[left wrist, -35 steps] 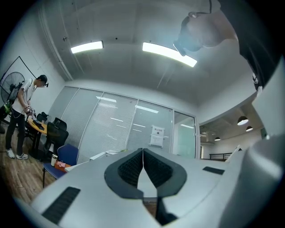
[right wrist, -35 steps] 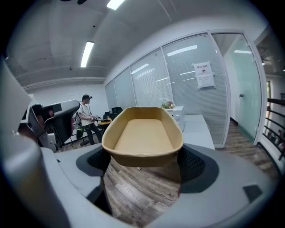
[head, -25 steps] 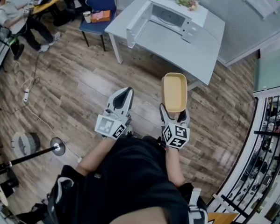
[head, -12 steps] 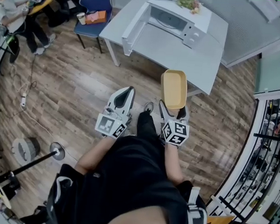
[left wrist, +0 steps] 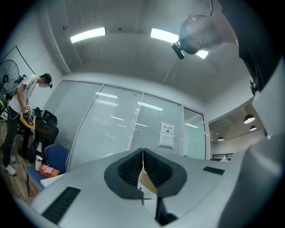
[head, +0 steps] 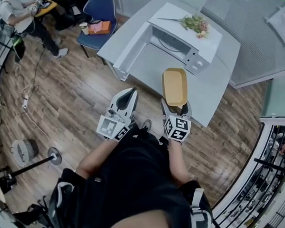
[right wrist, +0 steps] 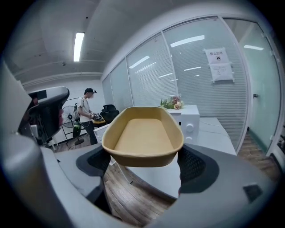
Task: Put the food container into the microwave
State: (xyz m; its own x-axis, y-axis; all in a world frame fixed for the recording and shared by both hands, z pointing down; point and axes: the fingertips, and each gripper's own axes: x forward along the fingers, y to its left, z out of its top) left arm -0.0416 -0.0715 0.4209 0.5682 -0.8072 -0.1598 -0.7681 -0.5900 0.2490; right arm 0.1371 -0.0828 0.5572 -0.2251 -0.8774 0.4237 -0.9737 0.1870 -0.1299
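Note:
A shallow yellow food container (head: 175,85) sticks out forward from my right gripper (head: 176,108), which is shut on its near end. It is empty and roughly level, held over the near edge of the white table (head: 211,93). In the right gripper view the container (right wrist: 143,132) fills the middle between the pads of that gripper (right wrist: 144,163). The white microwave (head: 182,38) stands on the table ahead with its door (head: 131,49) swung open to the left; it also shows as the microwave (right wrist: 188,121). My left gripper (head: 124,101) is shut and empty, beside the right one; in its own view the left gripper (left wrist: 142,155) tilts upward.
Flowers (head: 195,23) lie on top of the microwave. A blue chair (head: 99,8) with an orange item stands left of the table. A person (head: 18,11) is at the far left by a desk. A floor stand (head: 49,156) is at lower left, black shelving (head: 273,161) at right.
The table and microwave have come closer and lower in the head view. The container, still held, has moved from over the floor to over the table's near edge.

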